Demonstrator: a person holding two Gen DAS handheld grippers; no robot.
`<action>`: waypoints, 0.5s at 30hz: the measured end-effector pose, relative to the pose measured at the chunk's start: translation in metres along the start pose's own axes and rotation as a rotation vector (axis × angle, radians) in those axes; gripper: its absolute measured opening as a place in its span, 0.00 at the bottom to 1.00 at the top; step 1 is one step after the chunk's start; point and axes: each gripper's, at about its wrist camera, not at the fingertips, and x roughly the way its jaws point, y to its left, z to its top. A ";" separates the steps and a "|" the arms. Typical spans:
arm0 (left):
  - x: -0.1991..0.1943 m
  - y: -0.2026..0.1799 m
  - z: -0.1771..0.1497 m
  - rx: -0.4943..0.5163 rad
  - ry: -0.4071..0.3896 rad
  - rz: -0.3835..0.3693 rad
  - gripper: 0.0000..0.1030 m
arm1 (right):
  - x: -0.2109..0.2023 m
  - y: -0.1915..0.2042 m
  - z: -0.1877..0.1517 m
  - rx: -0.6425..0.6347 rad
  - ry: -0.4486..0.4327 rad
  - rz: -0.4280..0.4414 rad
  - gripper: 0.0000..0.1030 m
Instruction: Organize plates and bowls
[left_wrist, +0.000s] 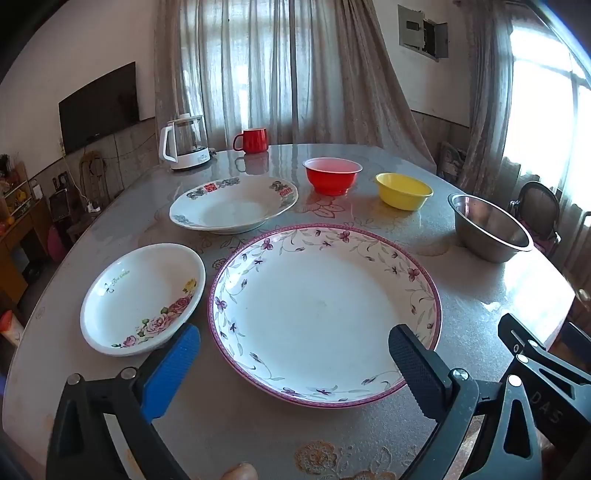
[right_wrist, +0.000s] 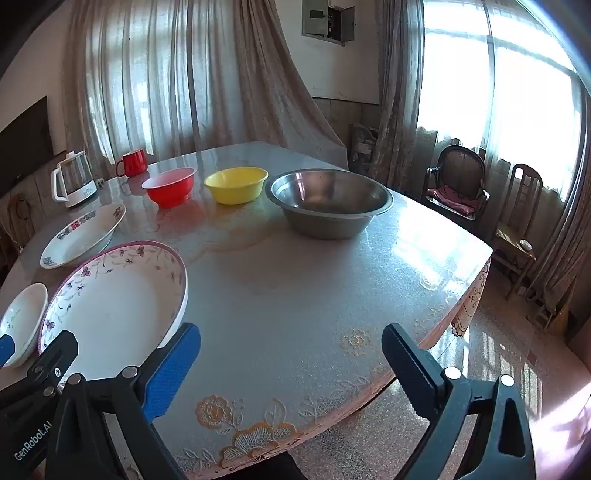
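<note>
A large plate with a purple floral rim (left_wrist: 325, 314) lies on the table right in front of my open, empty left gripper (left_wrist: 295, 354). A small rose-patterned plate (left_wrist: 144, 299) lies to its left, and a plate with a dark patterned rim (left_wrist: 232, 205) lies behind. Farther back stand a red bowl (left_wrist: 331, 175), a yellow bowl (left_wrist: 403, 190) and a steel bowl (left_wrist: 489, 227). My right gripper (right_wrist: 291, 354) is open and empty above the table's near edge, right of the large plate (right_wrist: 114, 299). The steel bowl (right_wrist: 330, 201) stands ahead of it.
A glass kettle (left_wrist: 184, 142) and a red mug (left_wrist: 253, 140) stand at the table's far side. The table edge (right_wrist: 476, 273) drops off at the right, with two chairs (right_wrist: 458, 184) beyond near the window. The right gripper's body (left_wrist: 535, 354) shows at the left view's right edge.
</note>
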 end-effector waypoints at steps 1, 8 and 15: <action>0.002 0.003 -0.001 -0.016 0.009 -0.003 1.00 | -0.001 0.001 0.000 -0.004 -0.003 0.000 0.98; 0.010 0.012 0.000 -0.062 0.041 0.011 1.00 | 0.003 0.005 -0.002 -0.023 -0.002 0.007 0.98; 0.009 0.016 0.001 -0.072 0.039 0.024 1.00 | 0.004 0.007 -0.002 -0.029 0.006 0.015 0.98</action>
